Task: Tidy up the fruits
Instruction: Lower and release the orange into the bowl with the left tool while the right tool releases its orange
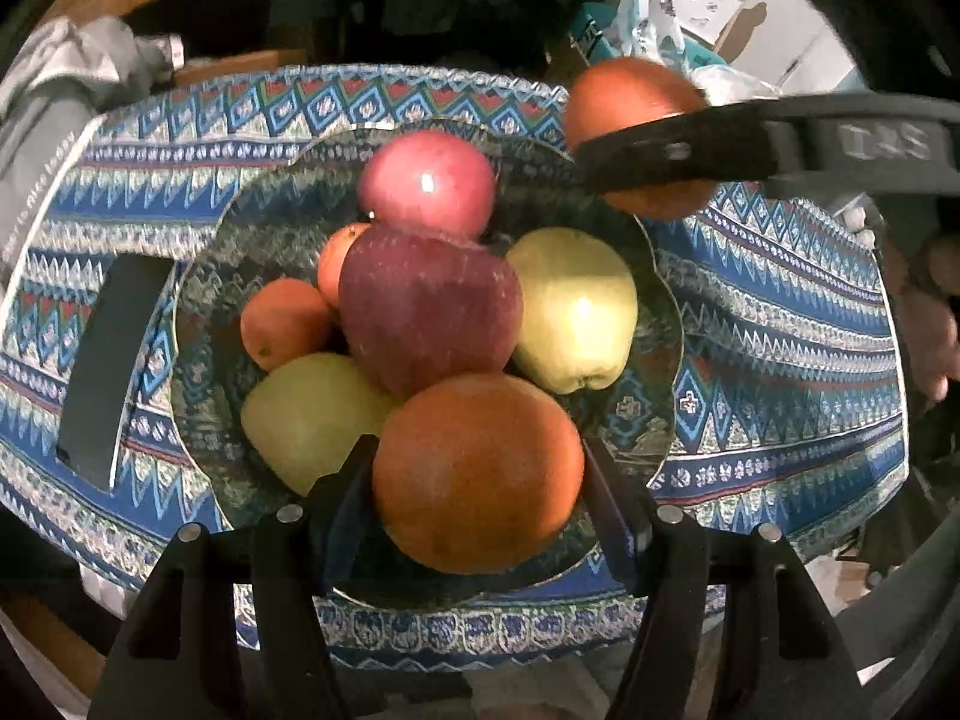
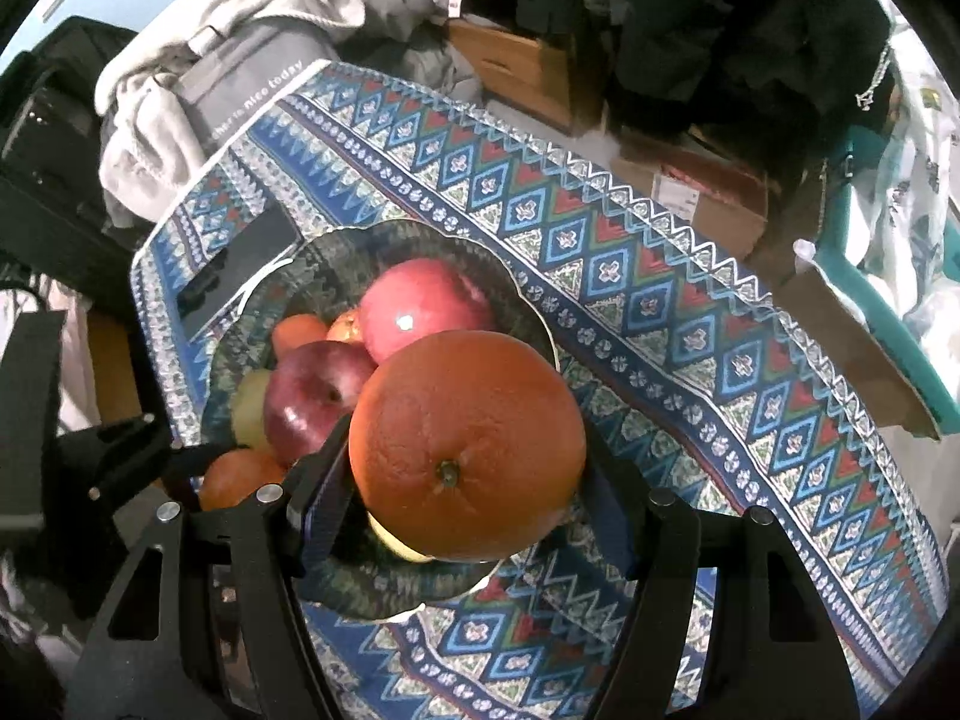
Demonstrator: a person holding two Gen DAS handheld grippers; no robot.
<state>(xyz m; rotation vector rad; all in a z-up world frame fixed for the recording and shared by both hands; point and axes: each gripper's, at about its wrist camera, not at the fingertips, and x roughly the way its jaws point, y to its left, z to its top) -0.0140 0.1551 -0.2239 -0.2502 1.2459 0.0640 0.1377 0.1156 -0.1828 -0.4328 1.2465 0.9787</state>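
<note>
Both grippers are gripping oranges over the patterned bowl (image 1: 204,312), which is sitting on the counter under a blue patterned cloth (image 1: 780,324). The left gripper (image 1: 480,474) is clenching a large orange (image 1: 480,468) between its fingers at the bowl's near rim, just beside a dark red apple (image 1: 429,306) and a yellow-green apple (image 1: 576,306). The right gripper (image 2: 465,468) is clamping a second orange (image 2: 468,444) and is hanging above the bowl's edge; from the left view that fruit (image 1: 630,96) is showing behind a black finger (image 1: 672,153). A pink-red apple (image 1: 429,183), another yellow-green apple (image 1: 306,414) and two smaller oranges (image 1: 285,321) are lying in the bowl. A dark flat object (image 1: 111,360) is resting on the cloth beside the bowl.
</note>
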